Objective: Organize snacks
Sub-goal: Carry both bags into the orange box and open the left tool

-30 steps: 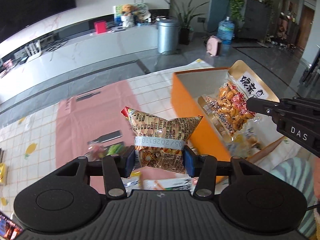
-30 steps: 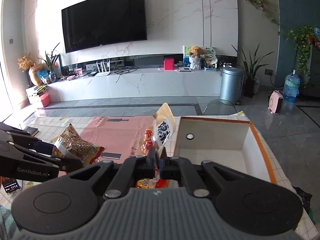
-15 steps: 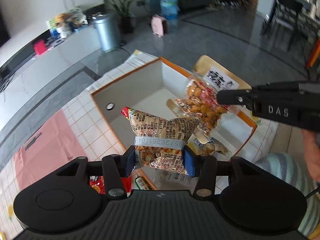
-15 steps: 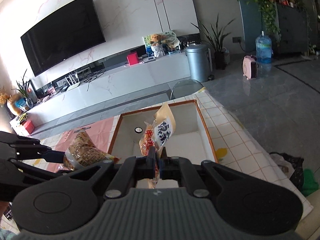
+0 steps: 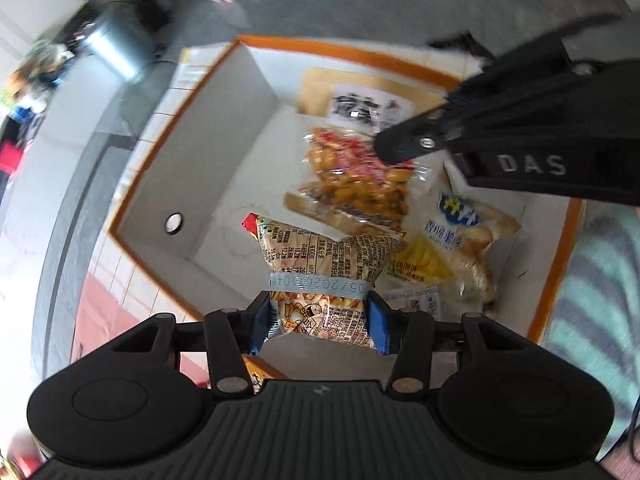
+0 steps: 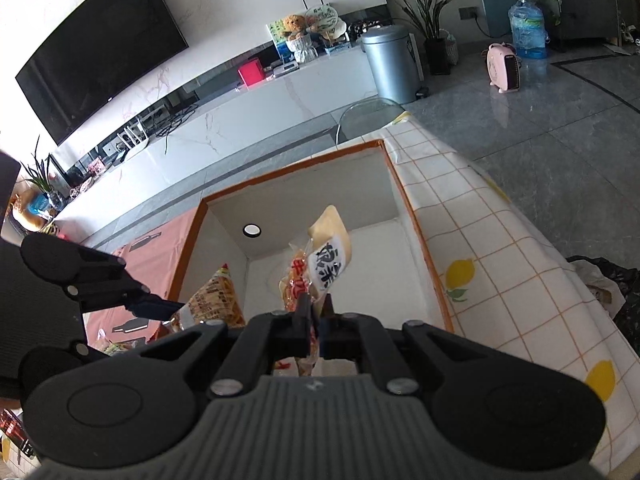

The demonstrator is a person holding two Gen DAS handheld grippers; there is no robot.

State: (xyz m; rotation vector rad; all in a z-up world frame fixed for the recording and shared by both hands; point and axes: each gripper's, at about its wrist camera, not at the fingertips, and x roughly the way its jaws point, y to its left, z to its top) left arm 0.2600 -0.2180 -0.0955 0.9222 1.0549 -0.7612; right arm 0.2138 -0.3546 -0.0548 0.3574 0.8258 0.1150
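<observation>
My left gripper [image 5: 318, 320] is shut on a printed snack packet [image 5: 324, 264] and holds it over the near part of the orange-rimmed white box [image 5: 208, 148]. My right gripper [image 6: 316, 312] is shut on a clear bag of orange nuts with a tan header card [image 6: 326, 258] and holds it above the same box [image 6: 396, 184]. In the left wrist view that bag [image 5: 356, 172] hangs from the right gripper [image 5: 400, 146] over the box's middle. The left gripper [image 6: 160, 306] with its packet [image 6: 218, 300] shows at the left of the right wrist view.
A white-and-blue snack bag [image 5: 468, 232] and a yellow packet [image 5: 424, 260] lie inside the box at its right. The box stands on a tiled tablecloth with lemon prints [image 6: 480, 240]; a pink mat [image 5: 100, 320] lies to the left. A striped sleeve [image 5: 600, 280] is at the right.
Both grippers have moved over the box and tilted down toward its inside, each still holding its packet. The left gripper's packet now hangs above the box floor.
</observation>
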